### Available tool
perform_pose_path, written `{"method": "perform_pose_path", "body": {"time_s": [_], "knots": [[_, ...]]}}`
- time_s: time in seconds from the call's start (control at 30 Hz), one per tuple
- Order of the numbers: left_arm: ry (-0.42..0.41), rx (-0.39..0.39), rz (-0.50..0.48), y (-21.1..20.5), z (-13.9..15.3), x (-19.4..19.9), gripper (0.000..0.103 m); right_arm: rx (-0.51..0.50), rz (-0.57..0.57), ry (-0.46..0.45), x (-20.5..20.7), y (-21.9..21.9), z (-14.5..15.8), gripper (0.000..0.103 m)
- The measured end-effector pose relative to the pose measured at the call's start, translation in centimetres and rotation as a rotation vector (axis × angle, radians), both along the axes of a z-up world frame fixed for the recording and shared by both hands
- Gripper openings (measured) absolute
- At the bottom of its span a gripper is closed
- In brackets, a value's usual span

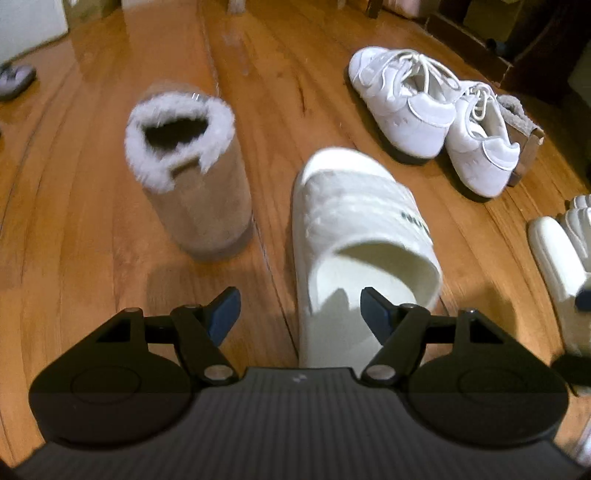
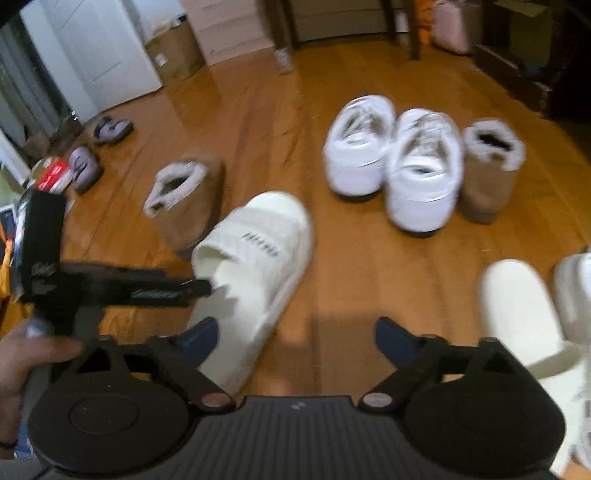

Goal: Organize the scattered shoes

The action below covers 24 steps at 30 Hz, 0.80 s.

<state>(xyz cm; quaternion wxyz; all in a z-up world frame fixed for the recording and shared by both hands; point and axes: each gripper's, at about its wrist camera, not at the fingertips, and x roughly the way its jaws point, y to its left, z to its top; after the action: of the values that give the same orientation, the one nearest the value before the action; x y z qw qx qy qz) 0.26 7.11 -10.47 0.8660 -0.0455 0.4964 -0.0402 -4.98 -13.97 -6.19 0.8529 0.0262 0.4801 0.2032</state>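
A cream slide sandal lies on the wood floor, its heel end between the fingers of my open left gripper; it also shows in the right wrist view. A tan fur-lined boot stands to its left, also seen from the right wrist. A pair of white sneakers sits side by side further back, with a second tan boot at their right. My right gripper is open and empty above bare floor. The left gripper's body reaches the sandal's heel.
A second cream slide and another white shoe lie at the right. Two purple slippers lie far left near a white door. A cardboard box and chair legs stand at the back.
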Motion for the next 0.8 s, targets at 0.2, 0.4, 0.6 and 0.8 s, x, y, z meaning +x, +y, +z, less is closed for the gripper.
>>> {"method": "perform_pose_path", "body": {"time_s": [0.2, 0.4, 0.6, 0.8], "knots": [[-0.025, -0.012, 0.002, -1.0, -1.3, 2.0, 0.039, 0.042, -0.051, 0.028, -0.2, -2.7, -0.1, 0.076], [-0.011, -0.035, 0.071, -1.8, -1.4, 2.8, 0.012, 0.054, -0.133, 0.038, 0.3, -5.8, -0.2, 0.076], [0.037, -0.125, 0.107, -2.2, -0.4, 1.5, 0.01, 0.052, -0.191, 0.055, -0.5, -8.4, 0.1, 0.076], [0.07, -0.318, 0.126, -4.0, 0.1, -0.5, 0.01, 0.053, -0.193, 0.076, -1.3, -9.4, -0.1, 0.076]]}}
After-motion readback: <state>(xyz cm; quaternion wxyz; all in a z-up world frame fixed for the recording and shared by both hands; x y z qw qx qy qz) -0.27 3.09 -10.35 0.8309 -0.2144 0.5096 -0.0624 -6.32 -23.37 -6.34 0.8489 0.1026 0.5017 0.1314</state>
